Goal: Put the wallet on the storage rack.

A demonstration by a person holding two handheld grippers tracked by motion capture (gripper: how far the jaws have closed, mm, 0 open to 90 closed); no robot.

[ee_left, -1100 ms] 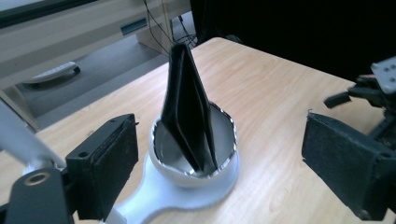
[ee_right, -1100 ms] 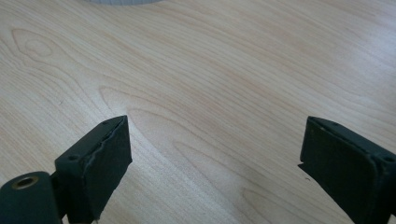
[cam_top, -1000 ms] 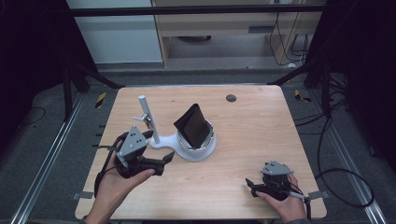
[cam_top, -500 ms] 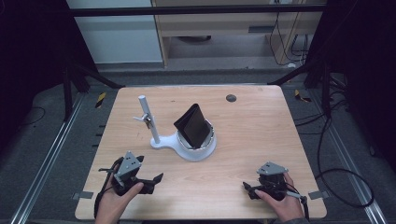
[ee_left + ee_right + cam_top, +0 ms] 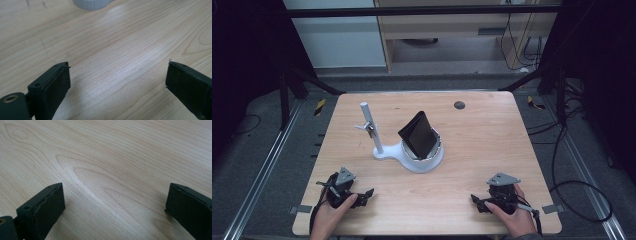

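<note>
A white stand [image 5: 412,159] sits mid-table, with a round dish and an upright white post [image 5: 370,125] at its left. A black wallet [image 5: 418,134] leans upright in the dish. A small key-like item [image 5: 367,128] hangs on the post. My left gripper [image 5: 362,196] rests on the table near the front left, jaws wide apart with bare wood between them [image 5: 117,75]. My right gripper [image 5: 477,202] rests near the front right, also open over bare wood [image 5: 113,200]. Each is held by a hand.
The wooden table [image 5: 492,145] has a small dark round hole [image 5: 459,105] near its far edge. The stand's white base edge [image 5: 91,3] shows at the top of the left gripper view. Black cables [image 5: 582,200] trail off the right side. Metal frame rails run beside the table.
My left gripper has drawn back from beside the stand's post to the front left edge of the table and settled there. The right gripper has barely moved.
</note>
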